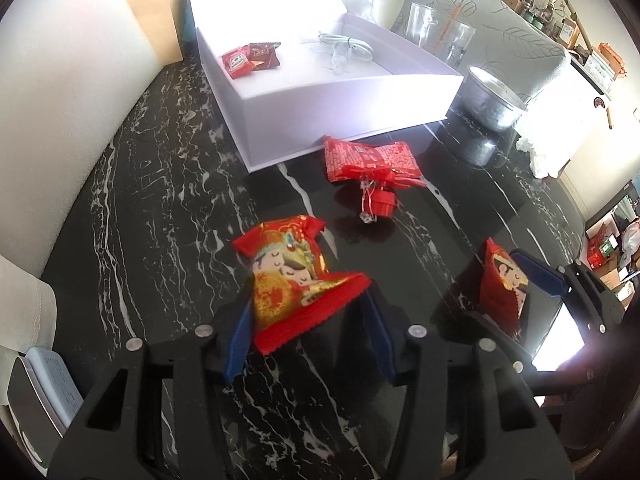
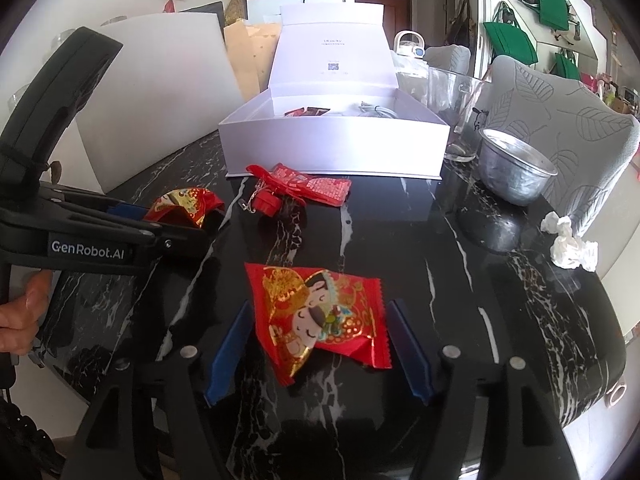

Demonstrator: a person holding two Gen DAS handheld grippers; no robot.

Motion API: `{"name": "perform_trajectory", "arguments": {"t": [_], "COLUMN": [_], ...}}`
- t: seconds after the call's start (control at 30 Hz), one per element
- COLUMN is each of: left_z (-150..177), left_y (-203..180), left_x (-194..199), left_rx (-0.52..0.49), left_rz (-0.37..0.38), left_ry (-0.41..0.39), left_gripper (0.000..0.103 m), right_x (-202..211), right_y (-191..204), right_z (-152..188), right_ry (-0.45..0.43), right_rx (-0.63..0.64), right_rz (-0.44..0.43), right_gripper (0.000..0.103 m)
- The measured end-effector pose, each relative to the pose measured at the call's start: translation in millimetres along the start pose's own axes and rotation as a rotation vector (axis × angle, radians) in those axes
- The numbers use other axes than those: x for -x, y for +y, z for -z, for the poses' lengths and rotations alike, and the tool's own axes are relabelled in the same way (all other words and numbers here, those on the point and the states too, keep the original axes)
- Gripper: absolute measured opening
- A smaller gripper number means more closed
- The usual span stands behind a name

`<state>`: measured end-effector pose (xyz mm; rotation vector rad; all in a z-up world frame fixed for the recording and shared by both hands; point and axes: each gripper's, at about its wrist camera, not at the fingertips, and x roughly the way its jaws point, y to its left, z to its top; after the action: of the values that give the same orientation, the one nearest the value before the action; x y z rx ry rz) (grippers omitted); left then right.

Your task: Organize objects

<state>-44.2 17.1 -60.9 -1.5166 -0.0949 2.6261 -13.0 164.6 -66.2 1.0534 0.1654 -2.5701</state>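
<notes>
An open white box (image 1: 340, 108) holds two small red packets (image 1: 250, 58) and a coiled cable (image 1: 344, 50). On the black marble table, a red cartoon snack packet (image 1: 296, 280) lies between the open fingers of my left gripper (image 1: 306, 312). A second red cartoon packet (image 2: 324, 316) lies between the open fingers of my right gripper (image 2: 320, 340); it also shows in the left wrist view (image 1: 502, 292). A red printed packet (image 1: 370, 158) and a small red ornament (image 1: 384, 202) lie just in front of the box. The left gripper (image 2: 132, 216) shows in the right wrist view.
A metal bowl (image 2: 514, 170) and a glass jar (image 2: 456, 108) stand right of the box (image 2: 336, 148). Crumpled white paper (image 2: 570, 246) lies at the table's right edge. A white panel (image 2: 160, 92) stands at the left. A leaf-patterned chair (image 2: 568, 120) is behind the bowl.
</notes>
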Motion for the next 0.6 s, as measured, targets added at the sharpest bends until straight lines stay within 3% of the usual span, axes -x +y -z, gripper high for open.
{"name": "perform_trajectory", "arguments": {"t": [0.03,0.1,0.17,0.6], "left_z": [0,-1,-3,-2], "left_y": [0,4,7,11], "left_x": [0,0,0,2], "left_rx": [0.002,0.015,0.034,0.061], "left_rz": [-0.008,-0.004,0.013,0.02], "left_ry": [-0.003,-0.006,-0.005,0.001], "left_gripper": [0.036,0.028,0.027,0.024], "right_x": [0,-1,0,-1], "right_y": [1,2,3,1], "right_z": [0,-2,-3,-5], "right_ry": [-0.001,0.002,-0.008,0.0], "right_rx": [0.012,0.02,0.024,0.015], "right_rz": [0.01,0.011,0.001,-0.009], "right_gripper": [0.055,0.052,0.045,0.044]}}
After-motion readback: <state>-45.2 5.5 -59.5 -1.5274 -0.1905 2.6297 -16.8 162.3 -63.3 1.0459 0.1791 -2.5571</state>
